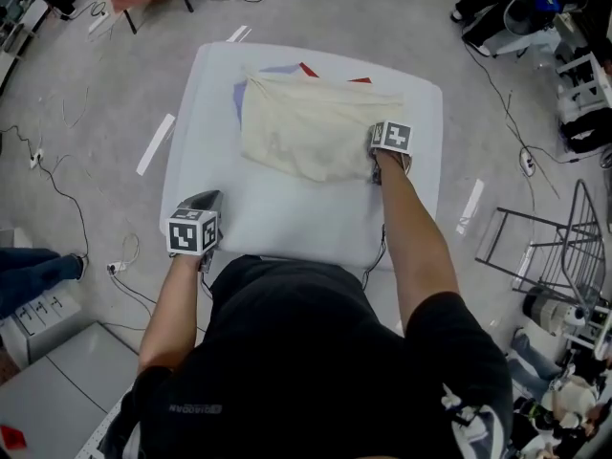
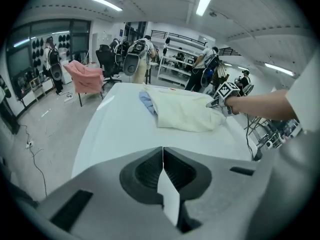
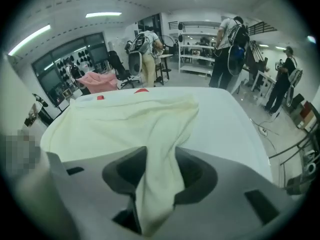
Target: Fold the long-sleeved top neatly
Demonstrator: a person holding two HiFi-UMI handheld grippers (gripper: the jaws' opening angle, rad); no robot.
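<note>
Because the top [image 1: 311,127] is soft, light and limp, bunched on the far half of the desk [image 1: 287,218], take its edge; the right gripper [image 3: 160,159] stands apart around a fold, and the left gripper [image 2: 162,151] is closed and empty.

top [image 1: 311,127]: plain cream | table [image 1: 287,223]: white | cloth [image 1: 238,98] under top: blue | shirt [image 1: 306,352]: black | floor [image 1: 382,17]: grey
</note>
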